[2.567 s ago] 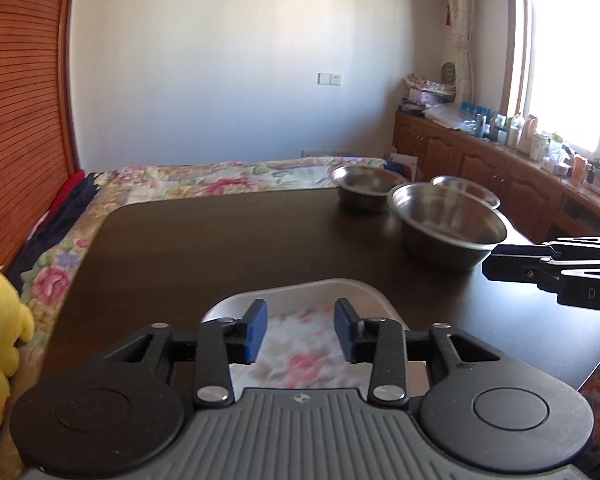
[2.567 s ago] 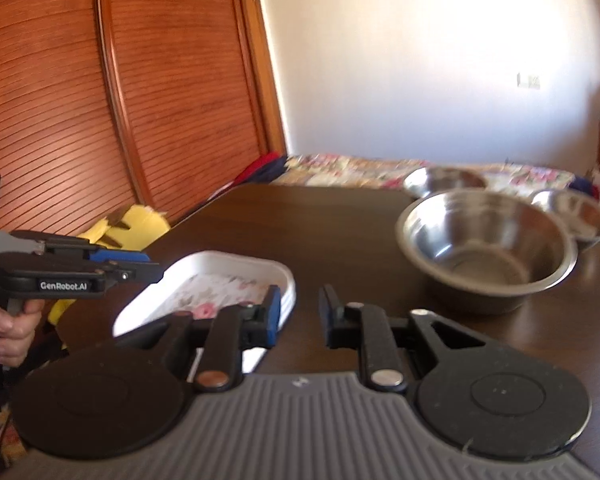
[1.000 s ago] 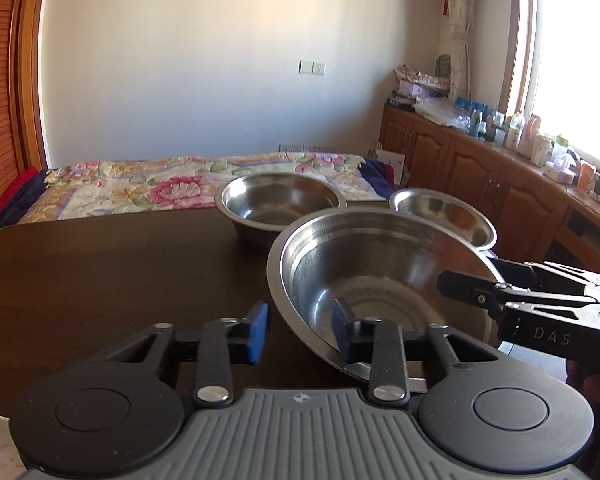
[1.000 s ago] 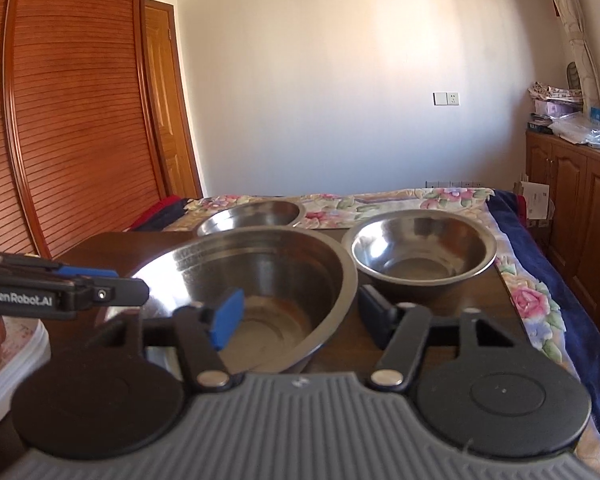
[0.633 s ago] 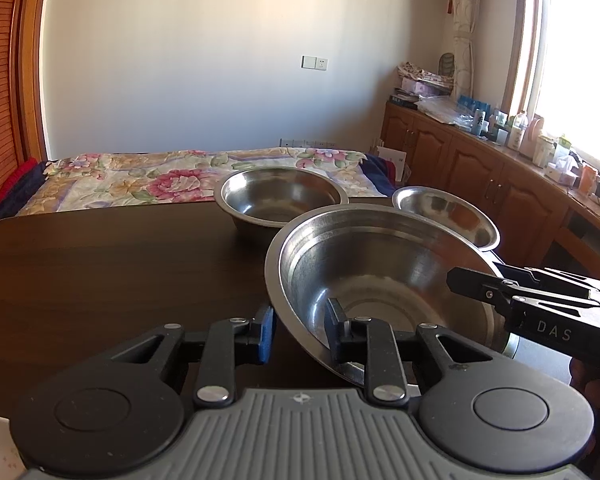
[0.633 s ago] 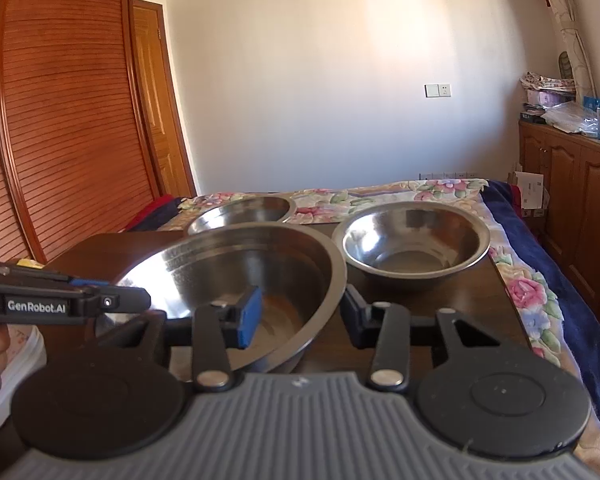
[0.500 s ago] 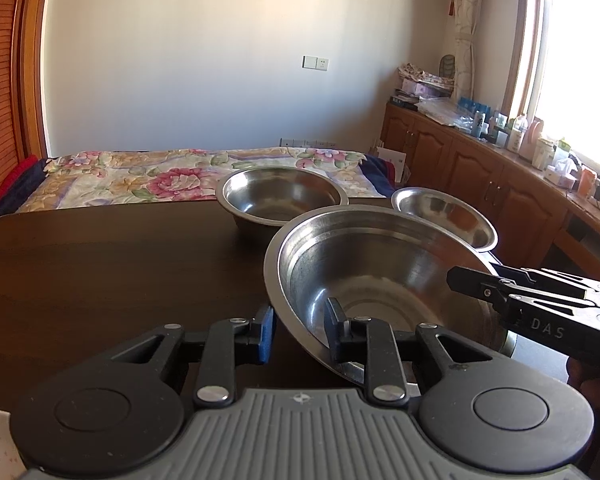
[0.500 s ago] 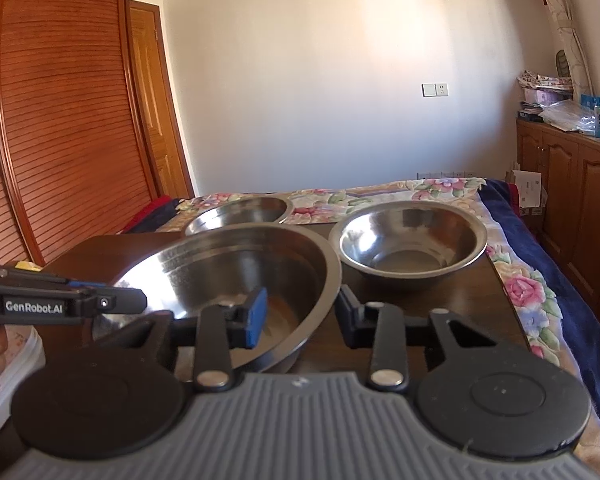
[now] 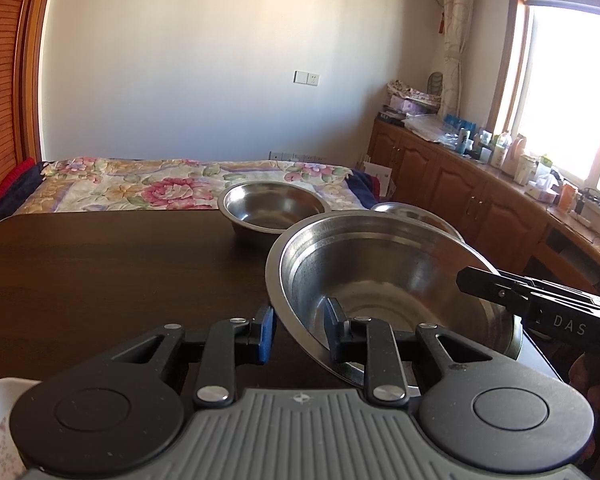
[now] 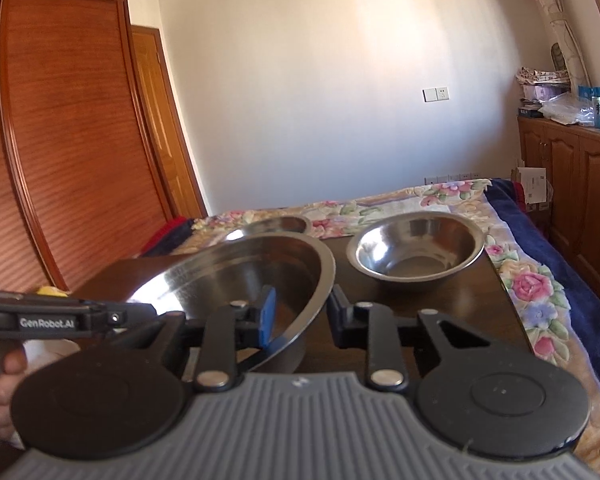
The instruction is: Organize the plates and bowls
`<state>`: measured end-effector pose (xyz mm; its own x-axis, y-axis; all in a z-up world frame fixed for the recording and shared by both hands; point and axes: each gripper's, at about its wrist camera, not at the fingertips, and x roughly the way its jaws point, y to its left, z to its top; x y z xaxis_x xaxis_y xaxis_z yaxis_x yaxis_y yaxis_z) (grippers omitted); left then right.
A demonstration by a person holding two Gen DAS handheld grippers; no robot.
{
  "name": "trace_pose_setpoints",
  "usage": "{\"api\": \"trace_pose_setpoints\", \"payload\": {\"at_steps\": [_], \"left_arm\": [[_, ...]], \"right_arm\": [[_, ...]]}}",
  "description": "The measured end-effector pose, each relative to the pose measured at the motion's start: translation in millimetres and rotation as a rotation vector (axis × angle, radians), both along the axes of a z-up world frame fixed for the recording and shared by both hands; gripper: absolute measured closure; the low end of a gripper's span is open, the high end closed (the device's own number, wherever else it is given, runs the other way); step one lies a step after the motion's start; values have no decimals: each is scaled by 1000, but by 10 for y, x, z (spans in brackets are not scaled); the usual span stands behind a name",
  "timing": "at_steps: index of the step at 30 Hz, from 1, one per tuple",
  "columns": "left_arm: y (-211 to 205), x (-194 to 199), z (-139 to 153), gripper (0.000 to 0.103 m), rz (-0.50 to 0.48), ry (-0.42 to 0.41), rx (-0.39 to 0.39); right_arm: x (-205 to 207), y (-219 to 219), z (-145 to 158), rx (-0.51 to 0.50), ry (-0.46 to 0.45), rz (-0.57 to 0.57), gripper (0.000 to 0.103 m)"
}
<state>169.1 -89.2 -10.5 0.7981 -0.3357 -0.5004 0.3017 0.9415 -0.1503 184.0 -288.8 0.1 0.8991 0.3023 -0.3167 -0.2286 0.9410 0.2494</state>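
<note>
Clearly pinching the near-left rim of the large steel bowl [image 9: 384, 276] in the left wrist view: left gripper [image 9: 298, 330] clamped with one pad outside, one inside, bowl tilted above the dark table [image 9: 100, 272], right gripper [image 9: 540, 300] biting the opposite rim. Then from the right wrist view, right gripper [image 10: 302, 318], jaws just closed, nipping the same thin wall beside a smaller bowl [image 10: 416, 246]. Probably light, rigid, slick; best held at opposite rims, kept level.
</note>
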Motion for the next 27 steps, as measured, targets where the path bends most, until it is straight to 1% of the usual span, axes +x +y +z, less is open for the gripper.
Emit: {"api": "trace_pose_setpoints", "payload": {"at_steps": [6,13,17,27], "left_arm": [[60,-217,34,75,-27,-20,-1],[129,-409,21,75,-49,-25,6],[161,-492,6,75,-66,-20,6],[155,-687,-65,75,-89,-12,16]], "right_arm": [[-197,49,32,6,-12,-11,73],[-364,89,2,6,1,-21,73],[-438,81,-22,28,22,-9,73],[-649,123,-48,-7,38,-20,73]]}}
